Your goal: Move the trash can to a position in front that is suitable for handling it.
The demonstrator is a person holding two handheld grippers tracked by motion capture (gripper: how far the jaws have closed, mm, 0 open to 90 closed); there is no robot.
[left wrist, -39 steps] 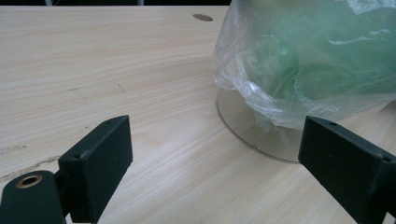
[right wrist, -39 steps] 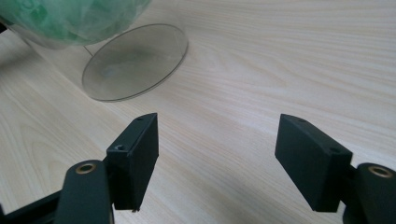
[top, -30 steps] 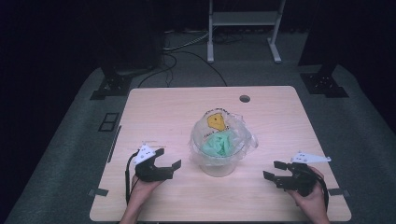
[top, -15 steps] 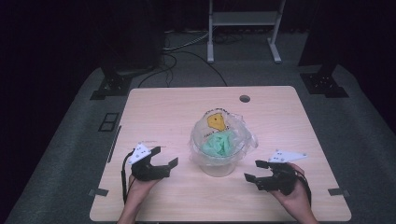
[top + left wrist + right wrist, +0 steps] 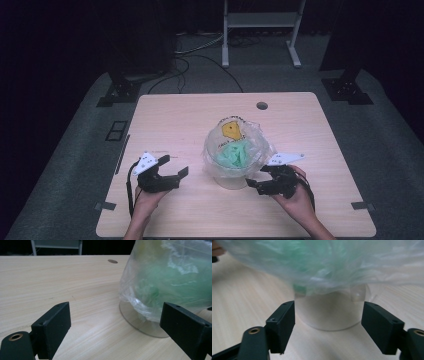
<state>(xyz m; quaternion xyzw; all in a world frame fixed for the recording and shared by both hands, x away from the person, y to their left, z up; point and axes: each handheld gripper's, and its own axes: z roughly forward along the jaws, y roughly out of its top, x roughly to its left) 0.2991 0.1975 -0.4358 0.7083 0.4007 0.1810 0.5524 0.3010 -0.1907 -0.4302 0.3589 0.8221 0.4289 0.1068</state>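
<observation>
Right gripper (image 5: pixel 261 181) low near the tabletop's front edge, jaws spread wide, empty, just beside the base of the clear container (image 5: pixel 235 176) and aimed at it. Left gripper (image 5: pixel 176 170) toward the front-left corner, jaws likewise spread, empty, a little apart from the container. Container upright near the middle of the tabletop (image 5: pixel 180 120), slightly toward the front, draped in a crumpled clear plastic bag (image 5: pixel 250 137) with green material (image 5: pixel 234 154) and a yellow label (image 5: pixel 231 131) inside.
</observation>
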